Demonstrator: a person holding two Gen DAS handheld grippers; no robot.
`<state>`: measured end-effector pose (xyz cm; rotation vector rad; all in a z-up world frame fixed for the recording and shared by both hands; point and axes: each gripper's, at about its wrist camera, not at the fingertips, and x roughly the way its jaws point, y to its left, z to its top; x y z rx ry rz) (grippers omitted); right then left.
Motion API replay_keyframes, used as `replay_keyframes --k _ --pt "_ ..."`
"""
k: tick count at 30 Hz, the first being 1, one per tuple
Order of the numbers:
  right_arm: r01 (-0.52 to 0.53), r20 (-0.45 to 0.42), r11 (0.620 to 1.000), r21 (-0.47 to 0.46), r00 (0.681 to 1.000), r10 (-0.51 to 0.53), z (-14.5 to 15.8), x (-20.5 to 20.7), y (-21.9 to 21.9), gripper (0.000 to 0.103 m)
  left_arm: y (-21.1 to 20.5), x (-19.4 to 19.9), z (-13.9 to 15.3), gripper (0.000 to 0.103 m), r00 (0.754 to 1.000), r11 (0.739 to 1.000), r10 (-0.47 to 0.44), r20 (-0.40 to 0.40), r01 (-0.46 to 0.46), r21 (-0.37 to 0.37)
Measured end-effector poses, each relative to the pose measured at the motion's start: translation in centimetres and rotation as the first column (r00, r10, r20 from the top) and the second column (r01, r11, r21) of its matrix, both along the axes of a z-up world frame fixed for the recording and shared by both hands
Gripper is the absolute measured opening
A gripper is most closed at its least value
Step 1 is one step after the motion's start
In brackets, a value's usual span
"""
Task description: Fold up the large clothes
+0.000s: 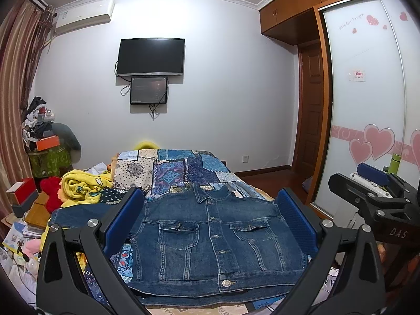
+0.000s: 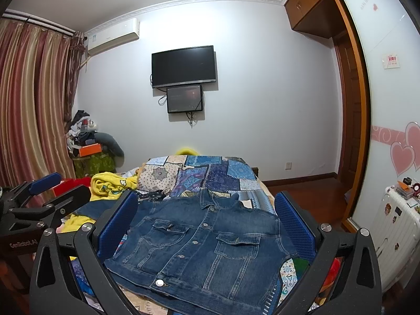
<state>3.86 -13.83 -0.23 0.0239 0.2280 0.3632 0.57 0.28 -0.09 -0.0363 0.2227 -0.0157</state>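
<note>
A blue denim jacket (image 1: 210, 239) lies flat, front side up and buttoned, on the patchwork-covered bed (image 1: 189, 168); its sleeves are tucked out of sight apart from one lying out to the left (image 1: 76, 218). It also shows in the right wrist view (image 2: 204, 246). My left gripper (image 1: 210, 220) is open and empty, held above the near part of the jacket. My right gripper (image 2: 207, 223) is open and empty, also above the jacket; it shows at the right edge of the left wrist view (image 1: 372, 183). The left gripper shows at the left edge of the right wrist view (image 2: 50, 189).
A yellow blanket (image 1: 81, 186) and red plush (image 1: 51, 191) lie left of the jacket with clutter beyond. A wall TV (image 1: 151, 56) hangs ahead. A sliding wardrobe door (image 1: 367, 105) stands at right, with a white suitcase (image 2: 393, 225) near it.
</note>
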Motion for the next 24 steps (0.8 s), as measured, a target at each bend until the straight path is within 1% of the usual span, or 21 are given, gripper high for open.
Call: replay_keyframes --k 9,24 --pt "0.005 -0.004 1.000 -0.003 1.000 -0.005 -0.08 0.12 0.09 0.103 -0.20 0.05 -0.06 0.103 1.000 1.000 0.002 0.000 -0.002 0.007" --pt "0.010 -0.009 1.000 -0.002 1.000 -0.010 -0.13 0.12 0.21 0.103 -0.14 0.21 -0.11 0.103 1.000 1.000 0.002 -0.003 -0.002 0.000"
